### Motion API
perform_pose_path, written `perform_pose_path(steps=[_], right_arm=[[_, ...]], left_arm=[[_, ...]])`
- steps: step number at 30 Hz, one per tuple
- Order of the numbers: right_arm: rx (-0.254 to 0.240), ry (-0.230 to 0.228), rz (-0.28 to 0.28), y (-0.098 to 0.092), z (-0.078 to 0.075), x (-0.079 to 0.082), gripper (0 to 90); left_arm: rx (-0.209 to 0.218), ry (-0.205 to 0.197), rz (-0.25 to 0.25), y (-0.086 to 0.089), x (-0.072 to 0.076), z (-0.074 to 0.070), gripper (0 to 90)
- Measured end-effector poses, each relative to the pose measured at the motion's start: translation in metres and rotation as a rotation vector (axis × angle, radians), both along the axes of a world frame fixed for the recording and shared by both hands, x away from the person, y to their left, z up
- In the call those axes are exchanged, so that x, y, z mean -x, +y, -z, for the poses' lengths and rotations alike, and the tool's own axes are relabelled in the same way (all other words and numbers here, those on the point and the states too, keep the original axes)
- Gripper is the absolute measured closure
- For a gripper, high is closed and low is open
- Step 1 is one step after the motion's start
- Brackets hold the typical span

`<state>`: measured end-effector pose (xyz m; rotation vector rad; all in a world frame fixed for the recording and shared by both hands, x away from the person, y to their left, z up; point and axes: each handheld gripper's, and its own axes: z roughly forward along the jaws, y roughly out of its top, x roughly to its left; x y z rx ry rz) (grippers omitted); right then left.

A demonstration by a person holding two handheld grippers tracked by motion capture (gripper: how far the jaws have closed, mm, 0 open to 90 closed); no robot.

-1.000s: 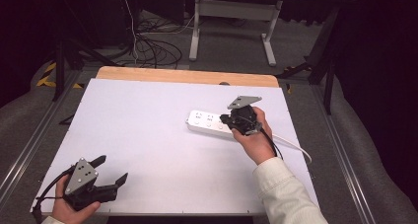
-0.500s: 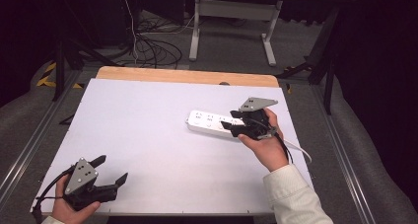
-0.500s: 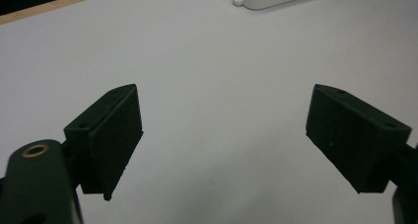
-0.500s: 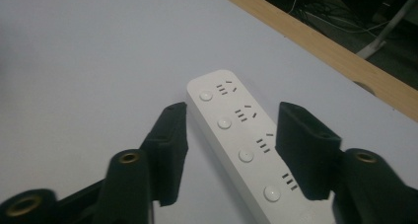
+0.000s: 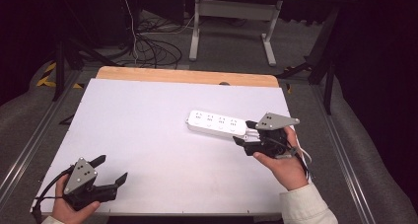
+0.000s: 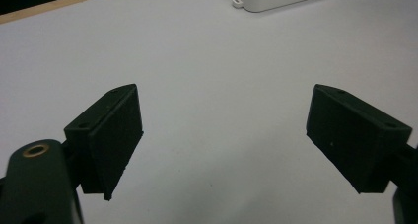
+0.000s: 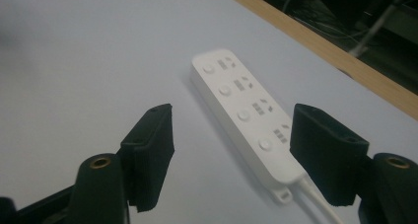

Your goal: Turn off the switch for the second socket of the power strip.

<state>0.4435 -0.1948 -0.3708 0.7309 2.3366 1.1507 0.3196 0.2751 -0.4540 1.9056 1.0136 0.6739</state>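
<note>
Right hand-held gripper [image 7: 231, 155], jaws spread, hovers at the cord end of the rigid, light, smooth power strip [image 7: 246, 110], probably best pinched across its narrow sides.

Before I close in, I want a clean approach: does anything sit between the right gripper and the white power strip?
Nothing visible does. The right gripper is open at the white plastic power strip's cord end, bare white tabletop around it.
</note>
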Motion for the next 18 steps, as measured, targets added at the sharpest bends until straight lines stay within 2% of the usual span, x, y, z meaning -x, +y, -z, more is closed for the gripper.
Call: perform_pose_path(steps=[1, 2, 5, 8, 10, 11, 13, 18], right_arm=[[0.038, -0.011, 0.006, -0.002, 0.002, 0.003, 33.8], [0.044, -0.013, 0.009, -0.004, 0.003, 0.005, 34.0], [-0.002, 0.013, -0.019, -0.012, 0.009, 0.01, 33.4], [-0.035, 0.026, -0.057, -0.018, 0.016, 0.016, 29.2], [-0.044, 0.034, -0.07, -0.019, 0.019, 0.017, 27.4], [-0.062, 0.056, -0.097, -0.023, 0.025, 0.02, 23.9], [-0.084, 0.069, -0.121, -0.026, 0.031, 0.023, 22.3], [-0.12, 0.087, -0.152, -0.032, 0.05, 0.029, 19.9]], left_arm=[[-0.001, -0.003, 0.0, 0.0, 0.0, 0.0, 14.5], [0.0, -0.001, 0.0, 0.0, 0.0, 0.0, 14.5], [-0.002, -0.002, -0.001, 0.0, 0.0, 0.0, 14.5], [-0.001, -0.001, 0.001, 0.0, 0.0, 0.0, 14.5], [0.003, -0.002, 0.0, 0.0, 0.0, 0.0, 14.4], [0.005, -0.003, 0.003, 0.0, 0.0, 0.0, 14.4], [0.006, -0.001, 0.002, 0.0, 0.001, -0.001, 14.4], [0.008, -0.003, 0.006, 0.0, 0.001, -0.001, 14.3]])
